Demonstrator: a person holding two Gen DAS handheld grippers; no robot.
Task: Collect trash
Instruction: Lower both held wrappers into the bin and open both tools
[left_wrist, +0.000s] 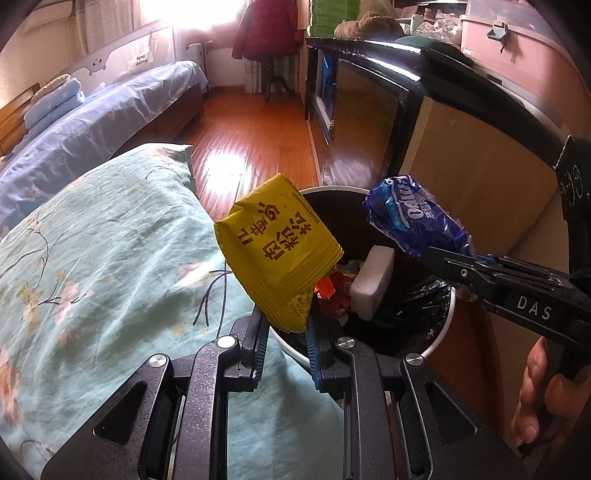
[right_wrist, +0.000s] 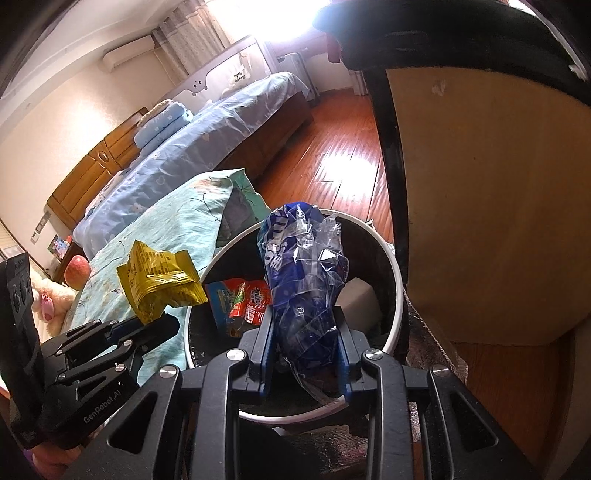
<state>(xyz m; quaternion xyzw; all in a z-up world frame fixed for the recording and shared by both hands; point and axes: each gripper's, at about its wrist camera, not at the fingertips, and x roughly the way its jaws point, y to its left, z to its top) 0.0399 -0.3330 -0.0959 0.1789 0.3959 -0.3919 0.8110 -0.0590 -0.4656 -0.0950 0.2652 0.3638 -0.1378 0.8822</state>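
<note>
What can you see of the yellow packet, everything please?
The yellow packet is a glossy foil-like sachet with dark red-brown Chinese print, creased and puffed. It is pinched by its lower corner between the left gripper fingers, standing tilted above the near rim of the trash bin. Nothing else touches it; the bed cover lies beside it.

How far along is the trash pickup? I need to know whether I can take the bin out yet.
Not yet. Done: a red snack wrapper and a white block already lie in the bin. In hand: the left gripper holds a yellow packet, the right gripper a blue wrapper, both over the bin. Left: dropping both.
</note>
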